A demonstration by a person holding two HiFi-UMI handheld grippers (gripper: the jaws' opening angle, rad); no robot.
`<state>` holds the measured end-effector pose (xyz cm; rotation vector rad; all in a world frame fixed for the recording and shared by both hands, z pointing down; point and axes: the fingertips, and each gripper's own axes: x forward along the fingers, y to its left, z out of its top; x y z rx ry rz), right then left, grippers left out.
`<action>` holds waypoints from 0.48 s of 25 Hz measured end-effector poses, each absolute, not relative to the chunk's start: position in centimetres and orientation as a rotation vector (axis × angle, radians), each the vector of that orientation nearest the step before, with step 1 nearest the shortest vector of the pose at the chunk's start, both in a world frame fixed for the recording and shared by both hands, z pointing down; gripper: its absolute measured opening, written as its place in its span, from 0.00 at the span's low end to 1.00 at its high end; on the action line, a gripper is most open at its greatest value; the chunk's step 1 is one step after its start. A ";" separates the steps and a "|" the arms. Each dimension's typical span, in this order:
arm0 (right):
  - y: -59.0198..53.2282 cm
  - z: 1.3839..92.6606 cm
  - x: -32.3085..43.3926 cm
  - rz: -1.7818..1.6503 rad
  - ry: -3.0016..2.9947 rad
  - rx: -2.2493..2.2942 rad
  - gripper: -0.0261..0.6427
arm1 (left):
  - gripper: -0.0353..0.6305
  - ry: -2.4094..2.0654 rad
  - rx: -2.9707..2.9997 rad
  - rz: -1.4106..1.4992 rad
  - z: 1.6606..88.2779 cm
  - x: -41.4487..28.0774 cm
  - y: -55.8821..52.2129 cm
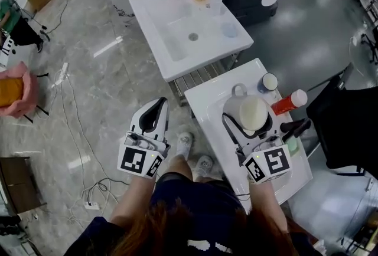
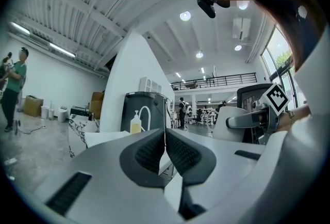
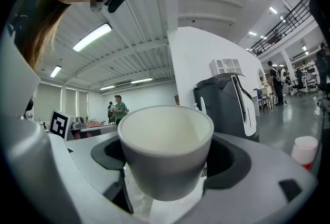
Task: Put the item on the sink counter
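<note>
Cup, grey outside and pale inside, is clamped upright in the right gripper over a white table, near a red bottle. The sink lies well beyond. The left gripper is held with jaws pressed together, empty.

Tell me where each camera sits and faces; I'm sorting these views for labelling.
Head view: on the person's head, steeply down at floor, sink and white counter; hair, forearms, left gripper, right gripper show.
Left gripper view: on the left gripper, level across the hall along shut, empty jaws; hair shows above.
Right gripper view: on the right gripper, tilted up along jaws shut on a cup; hair above.
Shared: the cup in head and right gripper views.
</note>
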<state>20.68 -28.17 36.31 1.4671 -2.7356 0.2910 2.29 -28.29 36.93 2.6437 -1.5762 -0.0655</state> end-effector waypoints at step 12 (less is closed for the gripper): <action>-37.4 42.1 14.5 0.323 -2.617 1.436 0.71 | 0.09 -1.386 2.709 -0.070 38.3 1.8 -40.6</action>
